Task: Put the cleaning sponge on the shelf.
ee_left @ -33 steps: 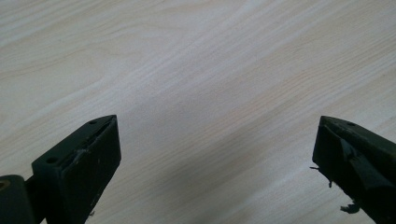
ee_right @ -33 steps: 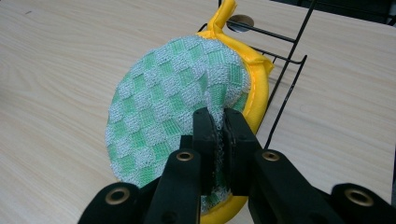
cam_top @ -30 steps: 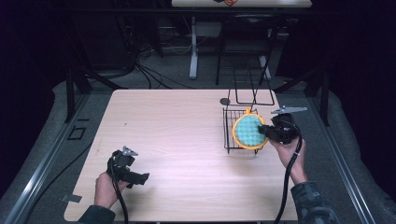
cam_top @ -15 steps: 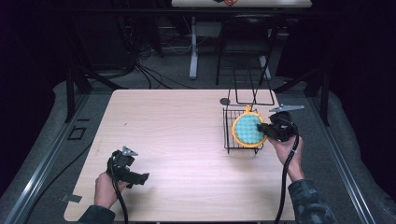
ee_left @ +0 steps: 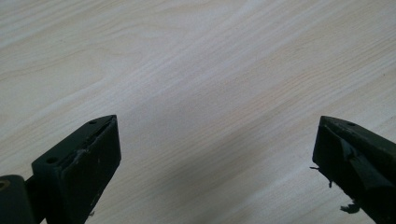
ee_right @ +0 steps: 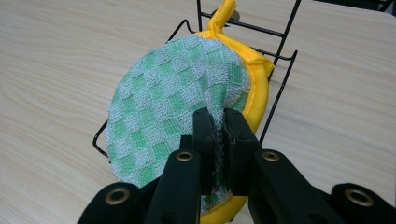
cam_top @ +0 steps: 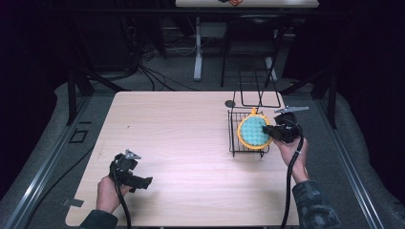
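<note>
Right tool [ee_right: 217, 135] pinches the green pad [ee_right: 173, 112] over the rack [cam_top: 235, 138], frame right; left tool [ee_left: 215, 154] gapes wide above bare tabletop [ee_left: 196, 70].

nubbly cloth pad [ee_right: 173, 116], black wire rack [ee_right: 280, 60]

sponge [ee_right: 177, 116] lower edge hidden behind jaws, rack [ee_right: 280, 88] perhaps partly covered
</note>
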{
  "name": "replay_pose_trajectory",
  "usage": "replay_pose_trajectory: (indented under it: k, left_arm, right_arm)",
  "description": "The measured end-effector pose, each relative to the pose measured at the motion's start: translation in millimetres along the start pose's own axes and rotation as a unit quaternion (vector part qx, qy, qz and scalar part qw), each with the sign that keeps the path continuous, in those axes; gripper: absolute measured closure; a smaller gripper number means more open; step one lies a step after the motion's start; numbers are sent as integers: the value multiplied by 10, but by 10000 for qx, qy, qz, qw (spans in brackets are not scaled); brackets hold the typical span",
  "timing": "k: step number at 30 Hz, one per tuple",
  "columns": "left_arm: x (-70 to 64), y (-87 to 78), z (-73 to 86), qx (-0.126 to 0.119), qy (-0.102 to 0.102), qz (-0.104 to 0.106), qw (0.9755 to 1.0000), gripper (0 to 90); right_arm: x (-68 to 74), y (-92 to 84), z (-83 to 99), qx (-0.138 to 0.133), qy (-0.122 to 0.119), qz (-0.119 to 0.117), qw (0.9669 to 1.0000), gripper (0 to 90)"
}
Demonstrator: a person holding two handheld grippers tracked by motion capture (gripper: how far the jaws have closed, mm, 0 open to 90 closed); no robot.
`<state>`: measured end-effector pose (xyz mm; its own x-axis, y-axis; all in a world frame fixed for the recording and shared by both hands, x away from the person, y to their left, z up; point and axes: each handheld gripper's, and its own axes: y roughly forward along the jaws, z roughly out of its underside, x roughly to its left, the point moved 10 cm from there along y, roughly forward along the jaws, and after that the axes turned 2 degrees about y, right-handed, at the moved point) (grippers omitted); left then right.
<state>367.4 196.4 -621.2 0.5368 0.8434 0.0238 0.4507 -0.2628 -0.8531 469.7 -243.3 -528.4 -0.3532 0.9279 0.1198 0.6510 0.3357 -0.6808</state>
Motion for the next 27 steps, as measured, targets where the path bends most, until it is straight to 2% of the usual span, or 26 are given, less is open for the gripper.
replay_pose_trajectory:
  k: [10,12,15,18,27]
  left_arm:
    - [3,-5,1,4,19,9,10000,12]
    - [-2,-4,1,7,18,21,10000,12]
    - [-1,0,2,6,17,5,10000,12]
    - [-1,-4,2,10,12,23,10000,12]
    - [-1,2,1,0,3,6,10000,12]
  right_arm:
    - [17,129,-2,20,128,-15,9999,851]
    - [34,154,6,67,212,-57,9997,851]
    - [17,187,16,83,169,-20,9998,851]
    - [22,218,17,88,239,-38,9997,851]
    - [30,279,17,121,246,-27,9996,849]
